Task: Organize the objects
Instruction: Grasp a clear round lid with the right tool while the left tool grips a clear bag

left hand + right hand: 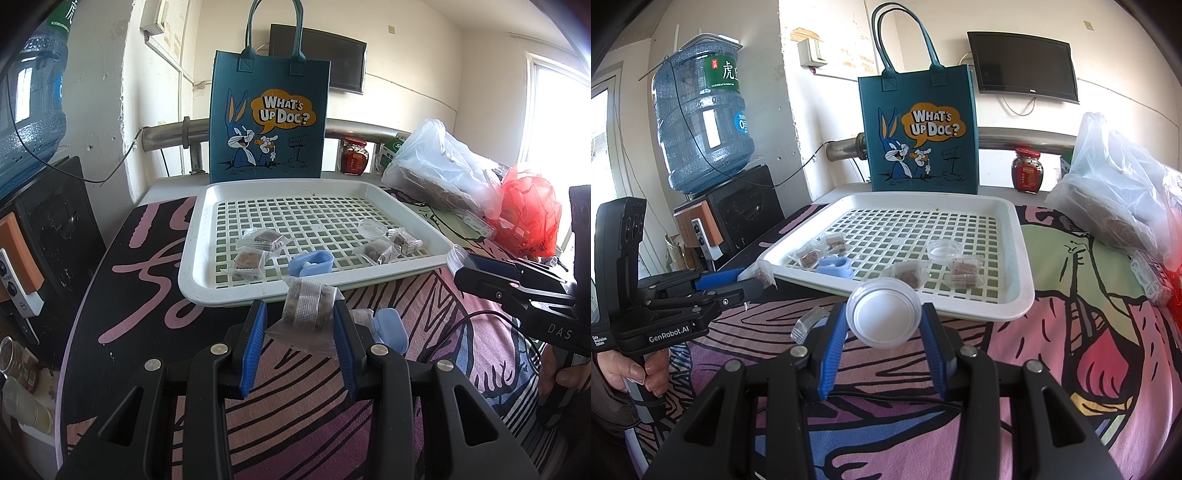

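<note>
Left claw (pixel 300 325) clamped a snack packet (pixel 308 306), light and crinkly; right claw (pixel 884 325) pinched a thin, flexible lid (pixel 884 314) edgewise, both just before the tray (pixel 192 273).

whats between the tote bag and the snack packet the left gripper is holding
The white slotted tray, holding wrapped snacks, a blue clip and a clear lid. Left wrist view shows it from tote bag to held packet.
</note>
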